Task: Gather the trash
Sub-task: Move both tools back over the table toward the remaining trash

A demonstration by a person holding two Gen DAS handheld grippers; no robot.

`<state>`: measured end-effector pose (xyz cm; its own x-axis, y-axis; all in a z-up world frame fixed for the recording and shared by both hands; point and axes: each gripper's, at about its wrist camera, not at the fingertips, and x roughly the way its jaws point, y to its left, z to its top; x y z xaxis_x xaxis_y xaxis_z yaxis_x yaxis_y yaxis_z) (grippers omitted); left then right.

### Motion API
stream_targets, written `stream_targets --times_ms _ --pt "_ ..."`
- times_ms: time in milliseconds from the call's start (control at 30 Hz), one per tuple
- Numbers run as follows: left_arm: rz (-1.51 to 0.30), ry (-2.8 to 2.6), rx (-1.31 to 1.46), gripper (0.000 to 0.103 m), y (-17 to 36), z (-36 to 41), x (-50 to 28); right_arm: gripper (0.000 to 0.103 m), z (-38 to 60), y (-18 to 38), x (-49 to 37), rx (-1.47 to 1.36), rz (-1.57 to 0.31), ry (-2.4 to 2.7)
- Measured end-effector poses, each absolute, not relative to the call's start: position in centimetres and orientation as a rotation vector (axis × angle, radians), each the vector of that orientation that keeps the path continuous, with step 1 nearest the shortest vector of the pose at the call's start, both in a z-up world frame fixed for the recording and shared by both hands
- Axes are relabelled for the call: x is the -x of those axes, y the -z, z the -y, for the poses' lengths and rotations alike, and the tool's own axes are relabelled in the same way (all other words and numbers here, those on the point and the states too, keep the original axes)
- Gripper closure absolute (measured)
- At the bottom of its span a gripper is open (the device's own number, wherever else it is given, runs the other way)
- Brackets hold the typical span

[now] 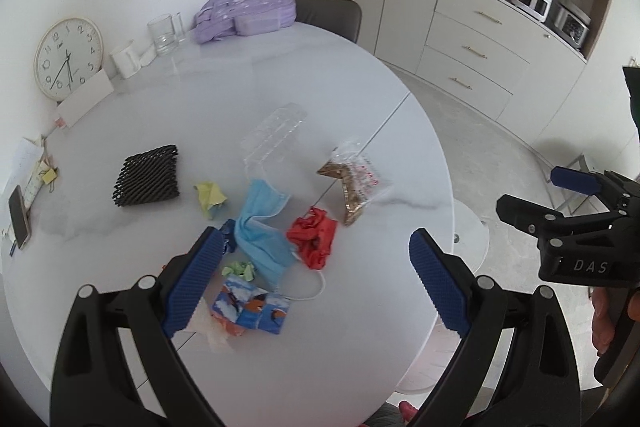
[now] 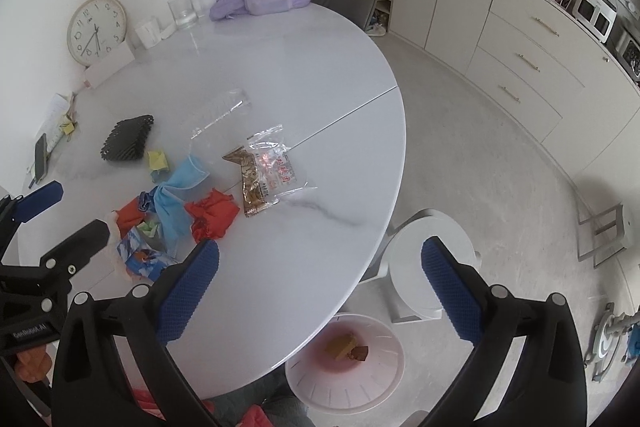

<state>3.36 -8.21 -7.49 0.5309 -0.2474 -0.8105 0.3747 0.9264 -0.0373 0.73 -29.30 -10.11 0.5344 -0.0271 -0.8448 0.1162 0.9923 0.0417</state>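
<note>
left tongs (image 1: 314, 253): spread wide, nothing in them, over the trash pile
right tongs (image 2: 320, 261): wide apart too, empty, past the bench (image 2: 280, 67) edge
trash: blue mask (image 1: 260, 227), red wrapper (image 1: 314, 237), snack bag (image 2: 264, 179) all on the bench
bin (image 2: 344, 363): on the floor below, couple scraps inside

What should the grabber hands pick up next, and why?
Probably the right gripper should reach back to the table for the red crumpled wrapper, the nearest loose piece to it. Both its jaws and the left gripper's stand open and empty, the pink bin on the floor already holds a few scraps, and plenty of litter remains.
</note>
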Motion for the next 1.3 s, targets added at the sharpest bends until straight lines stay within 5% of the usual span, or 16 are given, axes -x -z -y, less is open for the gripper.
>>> stream_targets --times_ms 700,967,1300 --pt "-0.972 0.258 -0.096 0.008 10.2 0.3 -7.0 0.002 25.5 11.7 -5.7 -0.066 -1.036 0.028" --pt "-0.974 0.141 -0.150 0.007 14.8 -8.1 -16.4 0.002 23.2 13.8 -13.3 -0.140 -1.090 -0.002" --pt "-1.207 0.033 -0.029 0.008 21.8 -13.3 -29.2 0.003 23.1 14.9 -18.0 -0.130 -1.136 0.053"
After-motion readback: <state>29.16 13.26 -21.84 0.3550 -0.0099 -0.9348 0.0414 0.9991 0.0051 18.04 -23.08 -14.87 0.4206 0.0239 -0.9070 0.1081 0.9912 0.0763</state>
